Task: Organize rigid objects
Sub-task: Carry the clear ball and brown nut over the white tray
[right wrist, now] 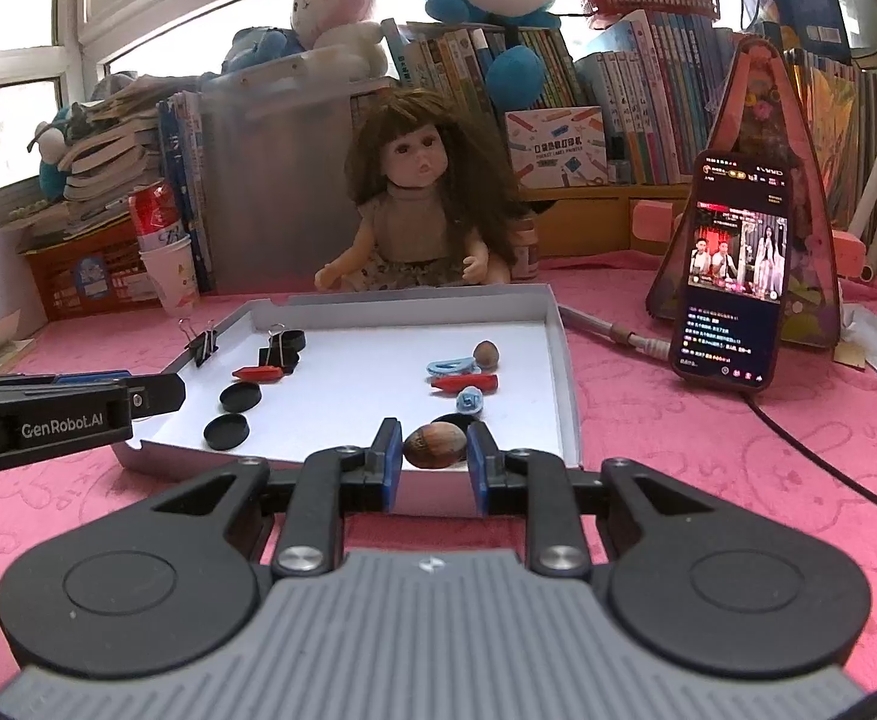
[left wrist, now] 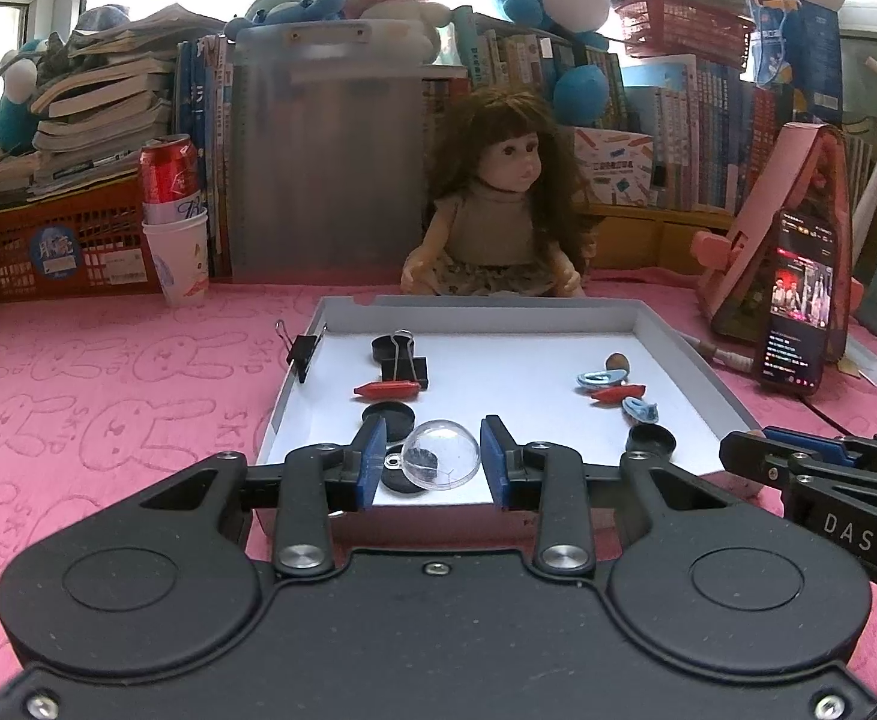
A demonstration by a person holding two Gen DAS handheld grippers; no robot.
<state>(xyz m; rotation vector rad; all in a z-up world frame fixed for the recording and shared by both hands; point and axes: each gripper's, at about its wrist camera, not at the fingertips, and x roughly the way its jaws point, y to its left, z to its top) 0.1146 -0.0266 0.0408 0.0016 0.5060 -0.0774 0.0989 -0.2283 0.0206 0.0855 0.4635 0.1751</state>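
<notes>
A clear plastic half-dome [left wrist: 441, 453] sits between the blue pads of my left gripper [left wrist: 433, 462], which is shut on it over the near edge of the white tray [left wrist: 684, 354]. My right gripper [right wrist: 434, 456] is shut on a brown walnut-like nut [right wrist: 435, 446] at the tray's [right wrist: 561, 348] near right corner. Each gripper shows side-on in the other's view: the right gripper [left wrist: 738, 450] and the left gripper [right wrist: 162, 390]. In the tray lie black binder clips [left wrist: 405, 360], red crayon-like pieces [left wrist: 387, 389], black round caps [left wrist: 387, 417], blue clips [left wrist: 600, 378] and a small brown nut [left wrist: 617, 362].
A doll [left wrist: 498, 204] sits right behind the tray. A lit phone [right wrist: 732, 276] leans on a pink stand at the right, with a cable [right wrist: 798, 438] across the pink cloth. A cola can in a paper cup [left wrist: 177, 228] and an orange basket [left wrist: 66, 246] stand at the left, with books behind.
</notes>
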